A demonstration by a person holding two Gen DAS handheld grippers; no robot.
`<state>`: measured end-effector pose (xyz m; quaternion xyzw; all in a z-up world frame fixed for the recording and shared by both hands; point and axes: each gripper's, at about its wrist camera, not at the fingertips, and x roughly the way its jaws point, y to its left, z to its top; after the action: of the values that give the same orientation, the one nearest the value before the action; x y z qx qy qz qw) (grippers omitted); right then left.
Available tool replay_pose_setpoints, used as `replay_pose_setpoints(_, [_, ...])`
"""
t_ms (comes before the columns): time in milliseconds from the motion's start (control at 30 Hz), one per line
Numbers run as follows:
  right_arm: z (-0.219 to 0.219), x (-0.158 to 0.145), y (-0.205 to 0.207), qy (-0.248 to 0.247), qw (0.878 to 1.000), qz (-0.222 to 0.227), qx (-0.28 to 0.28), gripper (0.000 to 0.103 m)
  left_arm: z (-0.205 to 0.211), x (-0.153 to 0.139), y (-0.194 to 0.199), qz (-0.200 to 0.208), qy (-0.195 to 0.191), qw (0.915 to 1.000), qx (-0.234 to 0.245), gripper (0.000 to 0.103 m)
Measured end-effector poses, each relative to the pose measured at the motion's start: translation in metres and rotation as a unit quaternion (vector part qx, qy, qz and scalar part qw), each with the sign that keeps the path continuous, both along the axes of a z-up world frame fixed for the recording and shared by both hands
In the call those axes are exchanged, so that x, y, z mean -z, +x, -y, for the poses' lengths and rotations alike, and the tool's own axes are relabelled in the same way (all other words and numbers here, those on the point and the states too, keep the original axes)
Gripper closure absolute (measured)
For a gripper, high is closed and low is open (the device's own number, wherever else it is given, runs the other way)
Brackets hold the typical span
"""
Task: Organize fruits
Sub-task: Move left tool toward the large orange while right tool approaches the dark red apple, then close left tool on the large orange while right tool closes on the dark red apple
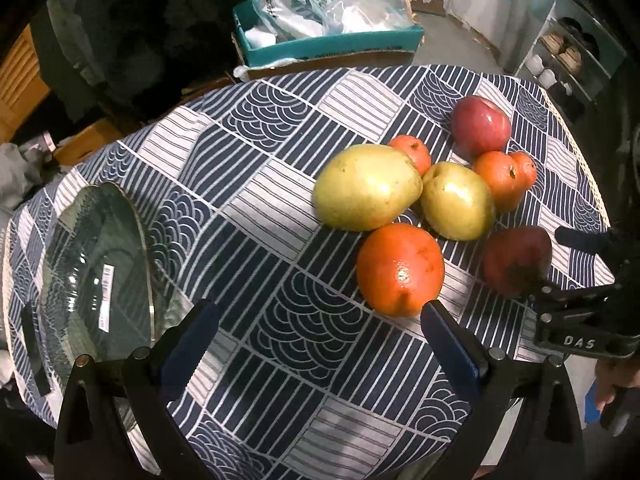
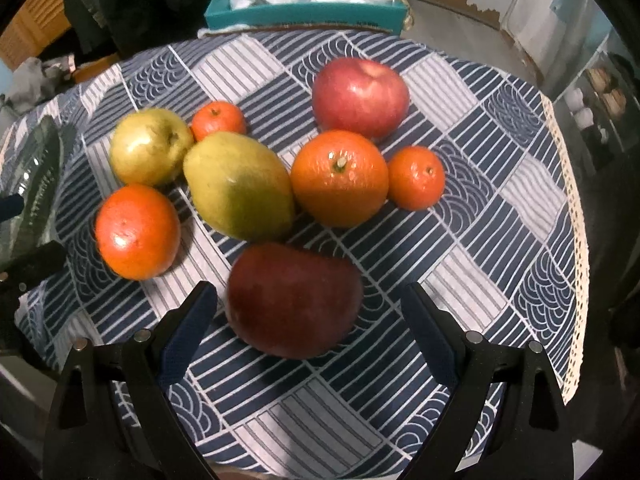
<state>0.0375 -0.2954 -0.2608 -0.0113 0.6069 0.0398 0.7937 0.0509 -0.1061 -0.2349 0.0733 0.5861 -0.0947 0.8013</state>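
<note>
Fruits (image 2: 256,184) clustered, red, orange, yellow-green

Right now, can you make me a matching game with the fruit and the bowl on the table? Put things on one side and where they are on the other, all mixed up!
Things:
1. dark red apple
2. glass bowl
3. light red apple
4. teal box

Places:
A. past the table's far edge
B. at the far side of the fruit pile
C. alone on the cloth, away from the fruit
D. just in front of the open right tool

Pairs: 1-D, 2-C, 3-B, 4-A
</note>
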Motion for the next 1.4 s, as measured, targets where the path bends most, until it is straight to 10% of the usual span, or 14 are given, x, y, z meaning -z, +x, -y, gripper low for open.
replay_pose_setpoints(433, [-0.003,0.029,0.011,0.056,0.998,-0.041,-0.010,0.025,0.023,0.021,0.007,-0.030,-0.028,0.9991,0.012,0.001])
replay_pose_setpoints(967, [0.029,0.015,0.005,0.029,0.999,0.011,0.019,0.026,0.048,0.048,0.024,-0.058,-0.022,0.9980,0.010,0.002])
replay_pose_setpoints(1400, [0.046,0.012,-0.002,0.029,0.999,0.019,0.021,0.026,0.052,0.064,0.027,-0.071,-0.056,0.9959,0.009,0.036])
